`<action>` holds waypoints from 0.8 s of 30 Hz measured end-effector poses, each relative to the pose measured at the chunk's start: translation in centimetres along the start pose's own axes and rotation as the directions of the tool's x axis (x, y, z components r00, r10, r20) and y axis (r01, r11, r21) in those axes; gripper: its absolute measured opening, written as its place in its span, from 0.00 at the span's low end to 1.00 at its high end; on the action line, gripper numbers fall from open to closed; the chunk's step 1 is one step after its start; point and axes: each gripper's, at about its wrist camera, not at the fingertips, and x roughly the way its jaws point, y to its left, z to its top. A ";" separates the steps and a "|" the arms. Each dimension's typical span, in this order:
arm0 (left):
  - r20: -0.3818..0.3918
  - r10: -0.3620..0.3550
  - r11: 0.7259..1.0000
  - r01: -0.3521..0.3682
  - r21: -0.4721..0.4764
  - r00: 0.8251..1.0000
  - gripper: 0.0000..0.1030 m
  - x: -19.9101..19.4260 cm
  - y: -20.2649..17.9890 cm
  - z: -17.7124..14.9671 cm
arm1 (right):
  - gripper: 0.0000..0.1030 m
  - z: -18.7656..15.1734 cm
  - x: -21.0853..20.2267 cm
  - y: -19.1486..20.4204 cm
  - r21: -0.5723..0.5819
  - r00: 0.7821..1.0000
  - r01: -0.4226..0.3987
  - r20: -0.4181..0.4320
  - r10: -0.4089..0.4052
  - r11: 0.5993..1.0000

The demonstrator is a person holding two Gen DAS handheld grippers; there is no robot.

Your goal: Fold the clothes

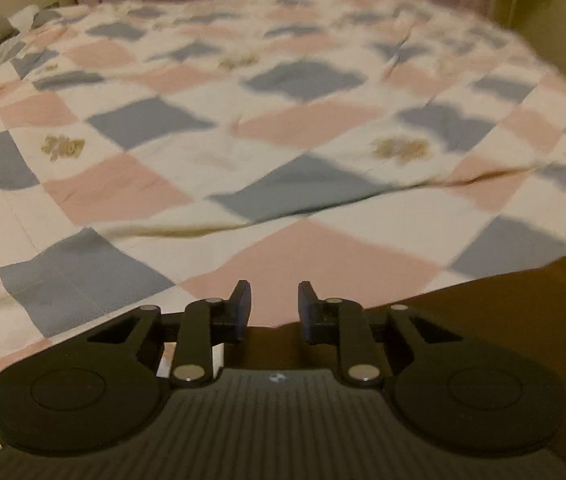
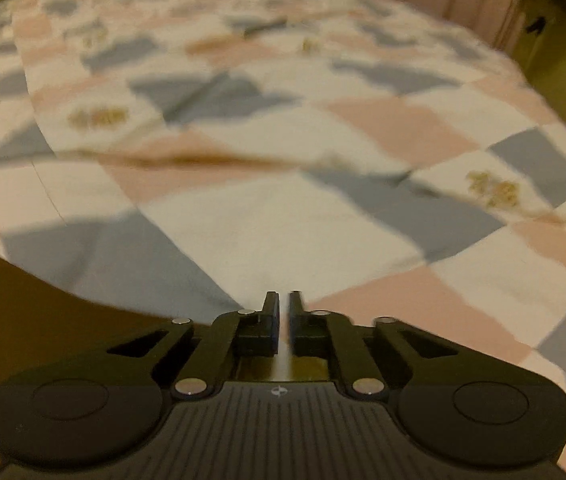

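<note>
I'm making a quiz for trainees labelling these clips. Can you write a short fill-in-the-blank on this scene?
1. The checked cloth has pink, white and ___ squares.
2. Between the left gripper fingers there is ___.
3. The gripper with the narrower gap is the ___ gripper.

Answers: blue; nothing; right

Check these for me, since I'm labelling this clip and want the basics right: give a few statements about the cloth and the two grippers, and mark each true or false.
1. The checked cloth is pink, blue-grey and white. True.
2. The left gripper is clamped on the cloth. False: nothing is between its fingers, which stand apart.
3. The right gripper holds nothing. True: only a narrow, bare slit separates its fingers.
4. The cloth lies perfectly flat. False: a raised fold crosses it.
5. A red shirt lies on the cloth. False: no such garment shows.
</note>
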 end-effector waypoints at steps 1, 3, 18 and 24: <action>0.005 -0.031 1.000 0.031 0.000 1.000 0.19 -0.8 -0.3 -0.5 | 0.15 -0.1 -1.5 0.5 -0.004 0.999 -0.032 0.030 0.033 0.999; -0.007 -0.080 0.996 0.080 0.029 0.997 0.21 -1.0 -1.3 -2.4 | 0.17 -0.3 -3.7 1.5 -0.027 0.992 -0.106 0.068 0.108 0.994; -0.241 0.298 0.906 -0.353 -0.232 0.924 0.24 -2.6 -4.7 -0.9 | 0.26 0.6 0.4 -0.6 -0.290 0.944 -0.328 -0.146 0.297 0.899; -0.255 0.370 0.818 -0.443 -0.367 0.893 0.29 -7.9 -11.3 -1.1 | 0.31 4.3 -1.0 -1.7 -0.424 0.860 -0.501 -0.143 0.490 0.755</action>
